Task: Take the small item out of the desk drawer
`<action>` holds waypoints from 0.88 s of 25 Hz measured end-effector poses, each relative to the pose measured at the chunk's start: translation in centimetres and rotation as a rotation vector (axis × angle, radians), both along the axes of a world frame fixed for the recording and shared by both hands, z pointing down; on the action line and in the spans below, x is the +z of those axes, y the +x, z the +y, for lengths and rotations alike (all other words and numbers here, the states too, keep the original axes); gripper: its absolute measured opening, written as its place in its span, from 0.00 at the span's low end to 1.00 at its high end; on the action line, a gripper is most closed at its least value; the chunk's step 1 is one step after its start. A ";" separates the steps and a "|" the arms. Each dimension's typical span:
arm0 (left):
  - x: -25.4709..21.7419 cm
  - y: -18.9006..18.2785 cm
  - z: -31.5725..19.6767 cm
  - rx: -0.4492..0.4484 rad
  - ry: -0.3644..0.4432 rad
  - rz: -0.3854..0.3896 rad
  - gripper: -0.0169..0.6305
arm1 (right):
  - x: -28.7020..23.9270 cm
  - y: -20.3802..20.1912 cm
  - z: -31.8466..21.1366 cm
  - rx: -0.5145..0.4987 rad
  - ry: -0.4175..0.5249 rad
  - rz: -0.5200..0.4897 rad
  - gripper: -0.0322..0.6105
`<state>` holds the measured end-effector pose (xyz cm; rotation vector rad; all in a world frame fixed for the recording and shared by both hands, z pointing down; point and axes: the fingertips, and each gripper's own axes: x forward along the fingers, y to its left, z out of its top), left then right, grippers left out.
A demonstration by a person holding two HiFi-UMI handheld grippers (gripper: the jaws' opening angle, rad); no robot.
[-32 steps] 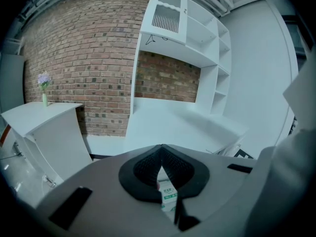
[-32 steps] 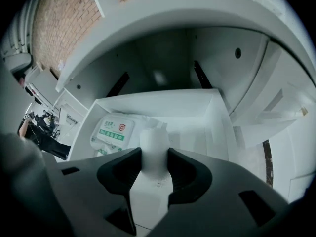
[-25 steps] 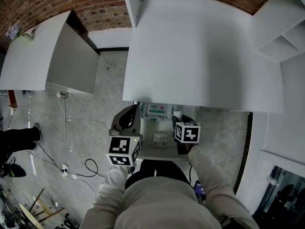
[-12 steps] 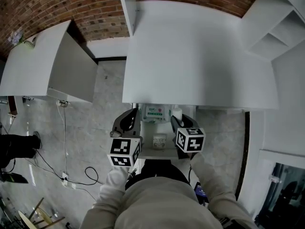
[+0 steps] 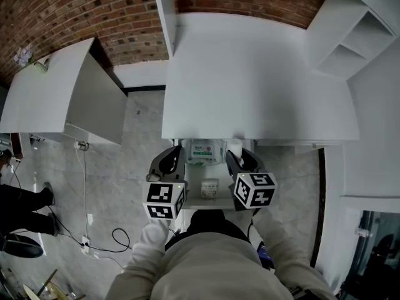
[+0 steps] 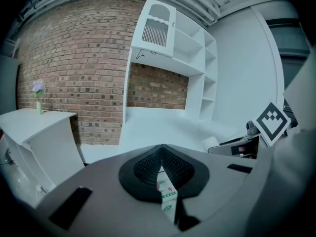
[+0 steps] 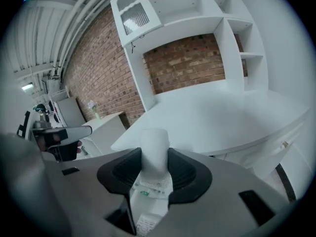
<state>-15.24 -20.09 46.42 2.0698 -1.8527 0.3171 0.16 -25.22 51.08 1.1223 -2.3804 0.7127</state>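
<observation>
**Right gripper clamped on white bottle at the open drawer**

The drawer (image 5: 190, 189) stood open below the front edge of the white worktop (image 5: 256, 80), directly ahead of the person. The head view showed 3 items in it:
- a green-printed carton (image 5: 203, 150) at the rear centre
- a white bottle (image 7: 154, 142) at the rear right, just beside the carton
- a small jar (image 5: 209, 186) nearer the front, apart from both

Right gripper (image 7: 154, 164): the 2 jaws stood wide, with 1 dark ribbed pad pressed against each side of the white bottle. The bottle stood upright between them, its plain white top above the pads and its printed label below. In the head view the bottle sat at the rear right corner of the drawer, close under the worktop edge. Whether its base rested on the drawer floor could not be determined.

Left gripper (image 6: 161, 157): the jaws stood narrow, with the pads meeting at the tips. A strip of the green-printed carton showed through the slit behind the tips. Whether the pads touched it could not be determined. In the head view this gripper lay at the left side of the drawer, its tips near the left end of the carton.

Surroundings: a brick wall (image 5: 94, 17) ran behind the worktop, and a white shelf unit (image 5: 350, 42) stood at the right. A separate white cabinet (image 5: 50, 86) stood at the left, across a strip of grey floor (image 5: 125, 167) on which a white cable (image 5: 84, 186) lay.
</observation>
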 end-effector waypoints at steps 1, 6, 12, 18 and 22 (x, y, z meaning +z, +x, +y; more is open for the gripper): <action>0.0 0.0 0.1 0.002 0.002 0.001 0.05 | -0.6 0.1 0.0 0.006 0.012 -0.009 0.34; -0.6 0.4 0.5 0.022 0.017 0.002 0.05 | -3.2 0.4 0.5 0.031 0.073 -0.053 0.34; -1.2 0.9 1.0 0.040 0.040 -0.004 0.05 | -6.0 0.8 1.1 0.045 0.143 -0.095 0.34; -1.8 0.9 1.8 0.039 0.061 -0.011 0.05 | -7.8 1.5 2.0 0.065 0.198 -0.115 0.34; -2.4 0.8 2.5 0.037 0.073 -0.016 0.05 | -9.2 2.1 2.5 0.077 0.238 -0.120 0.34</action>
